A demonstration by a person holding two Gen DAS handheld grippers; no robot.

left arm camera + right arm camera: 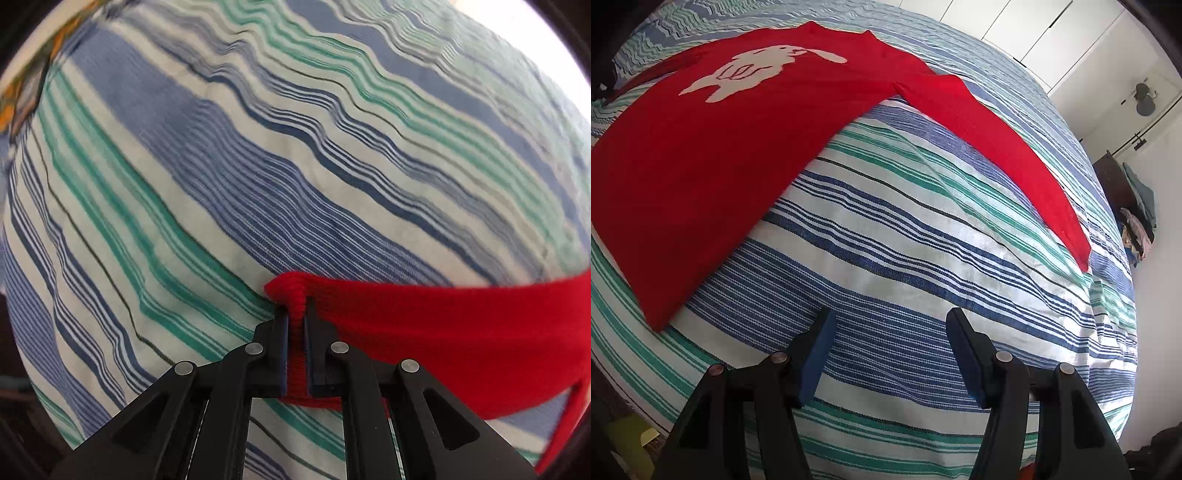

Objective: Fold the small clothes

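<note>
Left wrist view: the left tongs point(295, 325) are clamped on a ribbed edge of the red sweater point(443, 332), the knit bunched into a narrow fold between the two pads and rising just past the tips. From the pinch the red fabric runs toward 3 o'clock as a broad band, reaching the frame edge; a thin red strip trails at 5 o'clock. Beneath it lies the striped bedspread point(221, 166), blue, green and white, filling the rest of the view; its upper part is blurred. Right wrist view: the right tongs point(891, 325) stand apart with nothing between the pads, poised over bare striped bedspread point(905, 229). The red sweater point(701, 147) lies spread flat on the bed from 9 to 11 o'clock, front up, showing a white rabbit motif point(753, 70) near 11 o'clock. One sleeve point(1015, 147) extends from the shoulder toward 3 o'clock, lying flat, its cuff near the bed's edge. The sweater's lower corner lies near the tongs at 9 o'clock, not touching them. White cupboard doors point(1015, 26) show at 1 o'clock.
</note>
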